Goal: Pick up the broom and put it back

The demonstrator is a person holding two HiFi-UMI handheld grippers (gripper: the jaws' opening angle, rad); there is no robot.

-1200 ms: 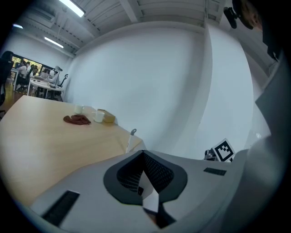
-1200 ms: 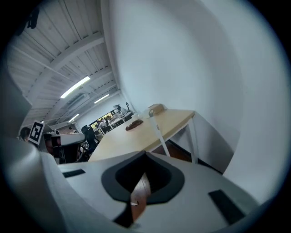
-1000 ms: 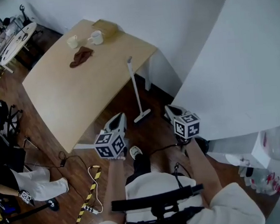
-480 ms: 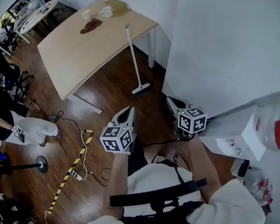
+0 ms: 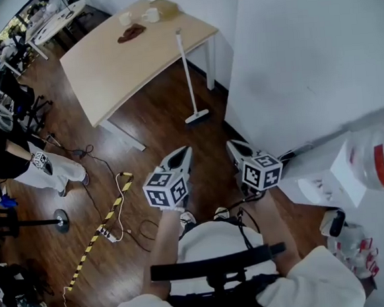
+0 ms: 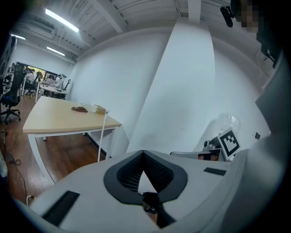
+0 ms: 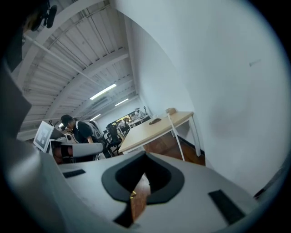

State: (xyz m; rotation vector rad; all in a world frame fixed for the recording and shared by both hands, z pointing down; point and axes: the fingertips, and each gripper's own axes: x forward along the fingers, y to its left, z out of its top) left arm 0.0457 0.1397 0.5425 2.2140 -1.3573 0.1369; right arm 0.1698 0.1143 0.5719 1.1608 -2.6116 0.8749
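White long-handled broom (image 5: 187,77), leaning on pale wooden bench (image 5: 119,62).
The handle rests against the bench's long edge near its corner leg, with the head on the dark wood floor (image 5: 157,129) just beside the bench. Open floor runs from the bench to both grippers, bounded by the white wall (image 5: 291,62). Left gripper (image 5: 182,152) and right gripper (image 5: 232,146): fingers closed, empty, well apart from the bench.
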